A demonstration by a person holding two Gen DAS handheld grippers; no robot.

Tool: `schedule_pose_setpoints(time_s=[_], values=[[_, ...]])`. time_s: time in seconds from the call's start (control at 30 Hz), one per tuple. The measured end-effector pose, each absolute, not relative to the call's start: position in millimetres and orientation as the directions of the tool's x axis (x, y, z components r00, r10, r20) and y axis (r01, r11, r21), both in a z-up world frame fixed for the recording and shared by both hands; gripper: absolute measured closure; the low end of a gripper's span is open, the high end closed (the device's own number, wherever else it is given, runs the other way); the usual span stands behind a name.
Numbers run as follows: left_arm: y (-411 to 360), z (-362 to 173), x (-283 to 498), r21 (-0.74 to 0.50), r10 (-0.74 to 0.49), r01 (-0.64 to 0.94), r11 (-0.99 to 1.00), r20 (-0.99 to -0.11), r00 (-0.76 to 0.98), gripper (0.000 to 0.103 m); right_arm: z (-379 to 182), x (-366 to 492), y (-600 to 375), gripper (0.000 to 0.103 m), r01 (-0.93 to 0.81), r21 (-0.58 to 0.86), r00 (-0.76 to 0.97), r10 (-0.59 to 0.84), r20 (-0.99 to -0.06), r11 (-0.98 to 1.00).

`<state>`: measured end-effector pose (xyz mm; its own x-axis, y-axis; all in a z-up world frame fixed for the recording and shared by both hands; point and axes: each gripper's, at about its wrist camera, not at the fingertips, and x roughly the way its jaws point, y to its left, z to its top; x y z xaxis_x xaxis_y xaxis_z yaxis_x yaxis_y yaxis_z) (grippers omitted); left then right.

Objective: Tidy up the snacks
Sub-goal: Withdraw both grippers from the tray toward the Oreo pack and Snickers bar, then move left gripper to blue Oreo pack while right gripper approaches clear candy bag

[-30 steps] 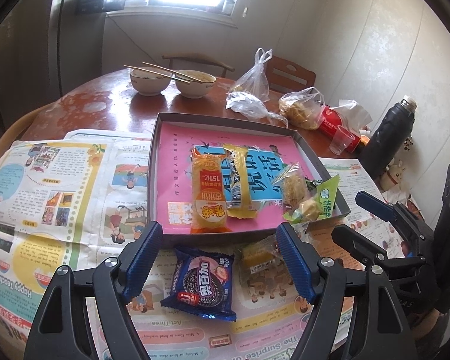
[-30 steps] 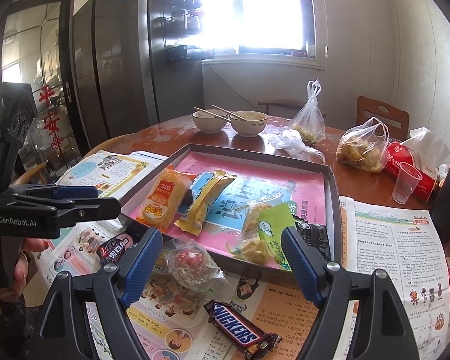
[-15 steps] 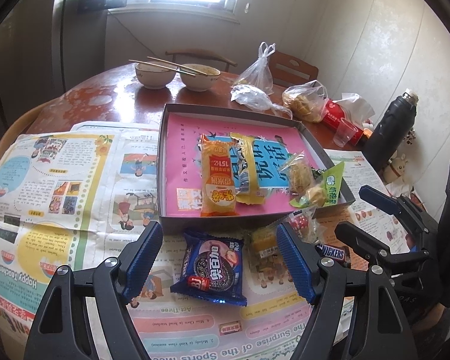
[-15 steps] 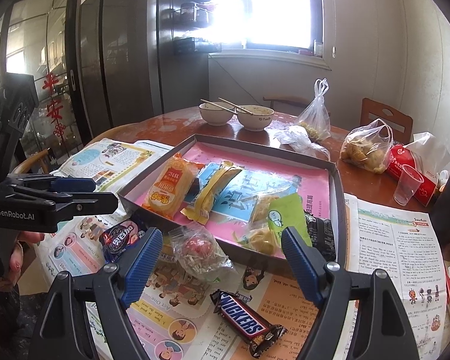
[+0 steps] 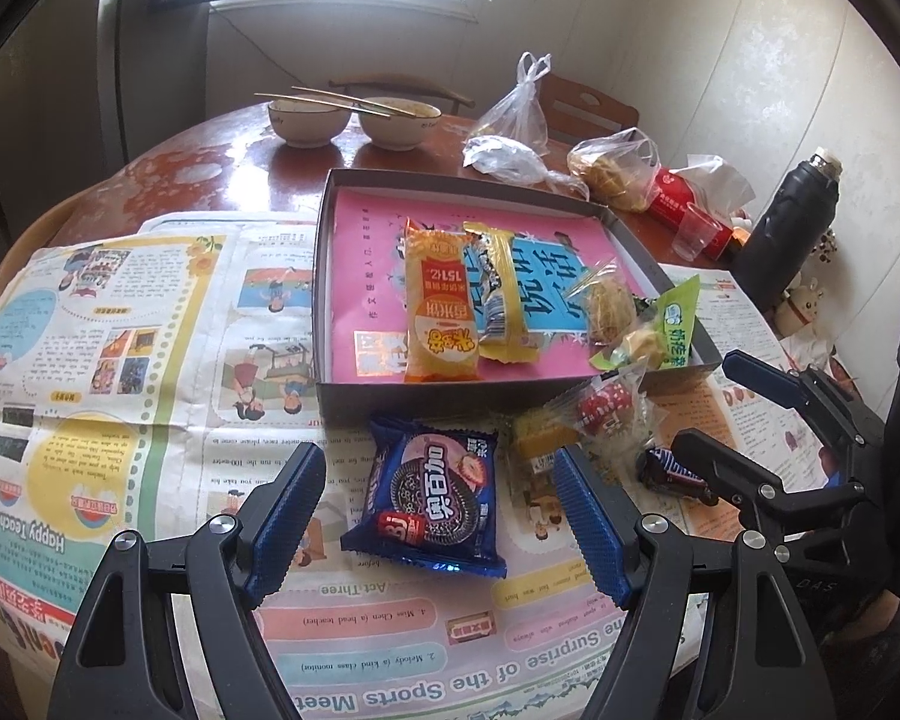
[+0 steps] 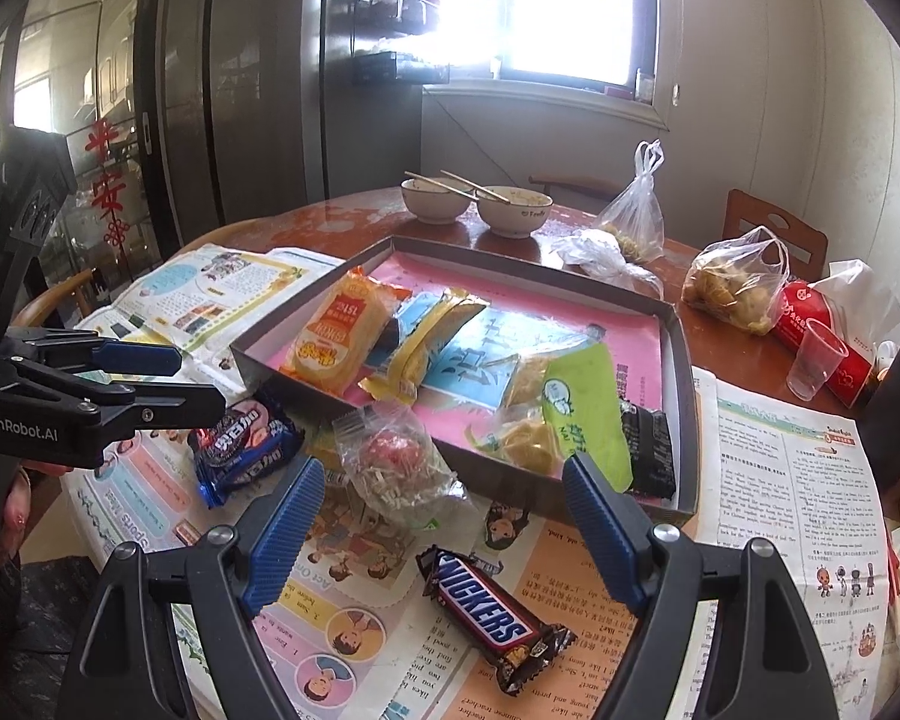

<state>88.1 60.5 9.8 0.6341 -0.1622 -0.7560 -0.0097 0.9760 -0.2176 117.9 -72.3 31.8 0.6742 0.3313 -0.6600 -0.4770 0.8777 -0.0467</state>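
Note:
A shallow grey box (image 5: pixel 324 276) (image 6: pixel 687 360) lined with a pink sheet holds an orange snack pack (image 5: pixel 441 300) (image 6: pixel 336 339), a yellow pack (image 5: pixel 501 294), a clear bag of noodles (image 5: pixel 609 303) and a green pack (image 5: pixel 675 315) (image 6: pixel 576 408). In front of it on the newspaper lie a blue Oreo pack (image 5: pixel 435 495) (image 6: pixel 243 438), a clear bag with a red sweet (image 5: pixel 606 408) (image 6: pixel 396 462) and a Snickers bar (image 6: pixel 489 615) (image 5: pixel 669 471). My left gripper (image 5: pixel 444 522) is open above the Oreo pack. My right gripper (image 6: pixel 444 528) is open above the Snickers bar.
Two bowls with chopsticks (image 5: pixel 354 117) stand at the back of the round wooden table. Plastic bags (image 5: pixel 615 165), a red tissue pack (image 5: pixel 687 213), a plastic cup (image 6: pixel 816 357) and a black flask (image 5: pixel 789 222) stand at the right. Newspaper (image 5: pixel 120 330) covers the table's near side.
Both grippers have drawn back and risen from the box, so the Oreo pack and the Snickers bar show more fully between the fingers. Both stay open.

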Motion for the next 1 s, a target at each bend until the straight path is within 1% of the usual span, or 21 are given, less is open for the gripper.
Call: schedule_pose_setpoints(time_s=[0.6,1.0], values=[[52,-2,88,-0.18,-0.145,0.002,0.984,-0.788,0.598,0.024,20,118,-66,0.022,-0.484,-0.086,0.665,0.302,-0.683,0.871],[50,-15,92,-0.157,-0.129,0.0,0.988,-0.811,0.571,0.024,2,124,-55,0.022,-0.461,-0.164,0.682,0.231,-0.694,0.872]])
